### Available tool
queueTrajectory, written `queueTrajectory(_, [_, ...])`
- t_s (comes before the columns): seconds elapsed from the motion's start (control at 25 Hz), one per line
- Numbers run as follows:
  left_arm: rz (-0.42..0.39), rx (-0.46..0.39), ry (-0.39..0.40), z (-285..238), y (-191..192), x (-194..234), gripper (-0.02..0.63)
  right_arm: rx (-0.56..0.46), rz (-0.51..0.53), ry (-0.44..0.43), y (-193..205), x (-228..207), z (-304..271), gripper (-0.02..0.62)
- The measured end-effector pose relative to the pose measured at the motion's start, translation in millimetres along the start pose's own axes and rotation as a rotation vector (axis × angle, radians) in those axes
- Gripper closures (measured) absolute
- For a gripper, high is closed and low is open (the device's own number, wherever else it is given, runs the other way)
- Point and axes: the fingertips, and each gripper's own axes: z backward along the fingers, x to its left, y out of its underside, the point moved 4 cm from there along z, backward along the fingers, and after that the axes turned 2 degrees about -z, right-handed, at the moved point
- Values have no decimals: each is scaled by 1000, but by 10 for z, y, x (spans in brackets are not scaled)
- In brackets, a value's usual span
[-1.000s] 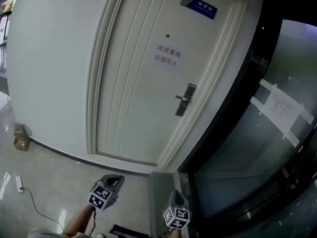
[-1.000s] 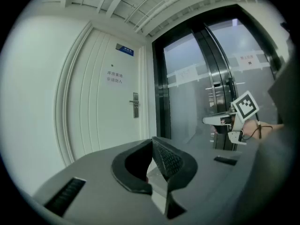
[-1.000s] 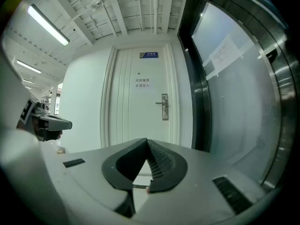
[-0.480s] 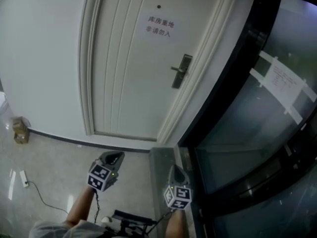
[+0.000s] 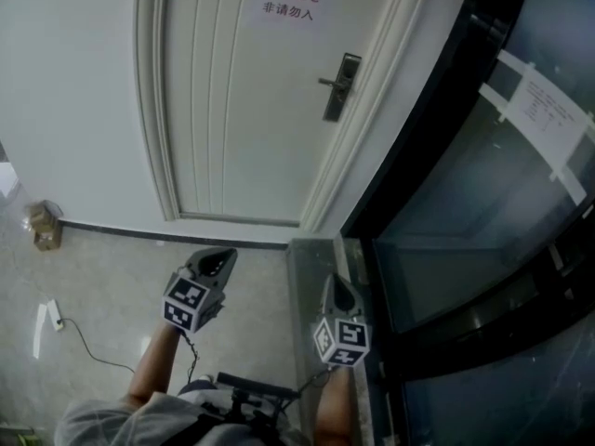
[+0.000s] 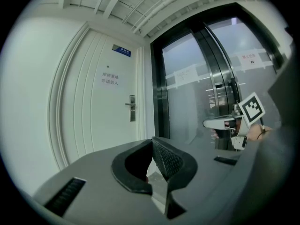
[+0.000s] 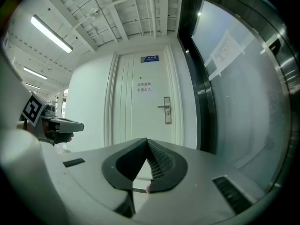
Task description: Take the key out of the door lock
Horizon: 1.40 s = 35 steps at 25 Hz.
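Since a second ago the door (image 5: 232, 110) has drawn nearer, and both grippers sit higher in the head view. Left gripper (image 5: 216, 256): well short of the door, fingers together, empty. Right gripper (image 5: 334, 281): likewise, fingers together, empty. Lock plate (image 5: 341, 86) sits at the door's right edge; the key is too small to make out. Step looks like approach. Next: close in, part the fingers, line up on the key.

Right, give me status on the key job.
Left tool and right tool both shut, empty, well short of the door. Lock plate in view; key too small to confirm. Nothing seen blocking the approach.
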Motion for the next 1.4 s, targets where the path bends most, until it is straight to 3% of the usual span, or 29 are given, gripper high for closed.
queueTrajectory(0.6, [15,14,-6,-535,35,-258,601,28,-12,-32,126,-458,-183,583])
queueTrajectory(1.4, [11,-2,39,-2139,-262,705,601,19,-5,26,-235,-986,-1782,583])
